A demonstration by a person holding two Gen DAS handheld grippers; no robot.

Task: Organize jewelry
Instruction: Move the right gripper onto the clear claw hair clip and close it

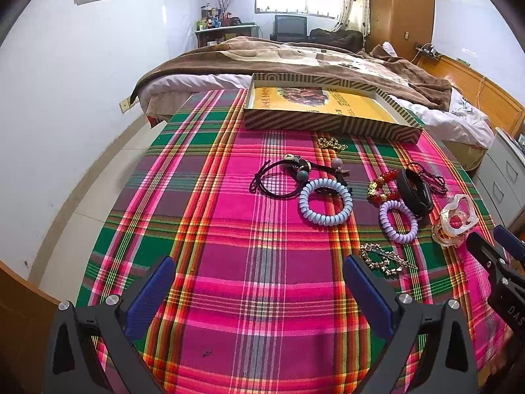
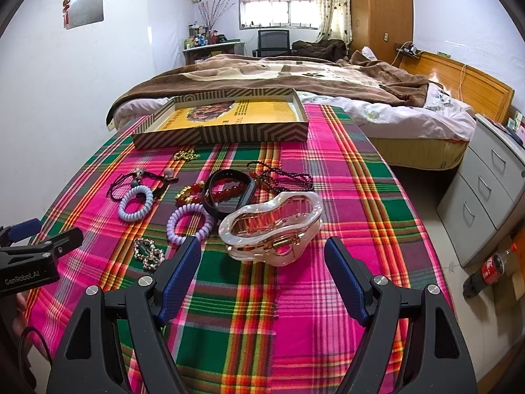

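Hair claw clip next, straight ahead of the right gripper

Pearly hair claw clip [image 2: 272,229] lies on the plaid cloth [image 2: 328,328] just beyond the right gripper [image 2: 262,249], whose jaws stand spread and empty. It looks light, rigid and glossy, probably slippery and brittle at the teeth; pinching across its two smooth side walls seems safest. Left gripper [image 1: 259,269] also spread, holding nothing. Striped box [image 2: 229,134] waits farther ahead.
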